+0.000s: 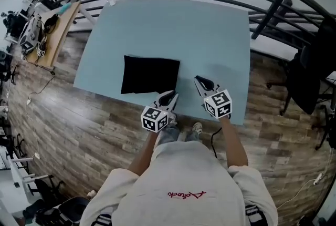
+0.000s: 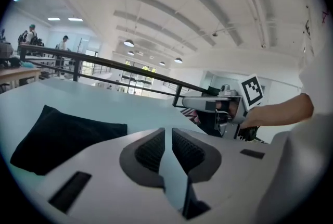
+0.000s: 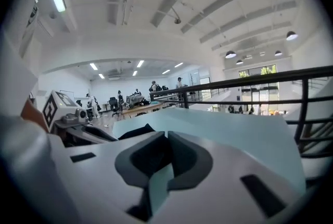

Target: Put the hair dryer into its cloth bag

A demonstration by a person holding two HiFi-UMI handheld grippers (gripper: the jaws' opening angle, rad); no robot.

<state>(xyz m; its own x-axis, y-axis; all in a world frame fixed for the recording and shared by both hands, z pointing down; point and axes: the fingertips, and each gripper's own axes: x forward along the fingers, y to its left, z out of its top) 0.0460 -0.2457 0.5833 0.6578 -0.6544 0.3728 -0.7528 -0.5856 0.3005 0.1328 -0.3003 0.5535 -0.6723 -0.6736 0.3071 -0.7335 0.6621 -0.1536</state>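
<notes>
The cloth bag (image 1: 150,74) lies flat and dark on the pale blue surface (image 1: 173,25), toward its near edge, at about 11 o'clock from the left gripper (image 1: 169,95). No hair dryer shows in any view, not on the surface and not in either gripper.

The left gripper hangs over the surface's 6 o'clock edge with its pads a narrow slit apart. Only the blue surface shows through the slit, so it holds nothing. The right gripper (image 1: 199,80), just at its 3 o'clock side, has its pads pressed together on nothing.

With both grippers empty and clear of the bag, no handling step looks to be in hand. I judge this to be either the moment before the dryer is fetched or the moment after it went inside. If the dryer is outside, the next move calls for finding it beyond what these views cover, then lifting one edge of the bag's mouth with one gripper while the other feeds the dryer in.

The bag's mouth cannot be made out, nor which side it faces. Its outline looks flat in the left gripper view, but the black cloth hides any bulge, so I cannot tell whether the dryer is in it. The surface's near-right corner is covered by the grippers.
</notes>
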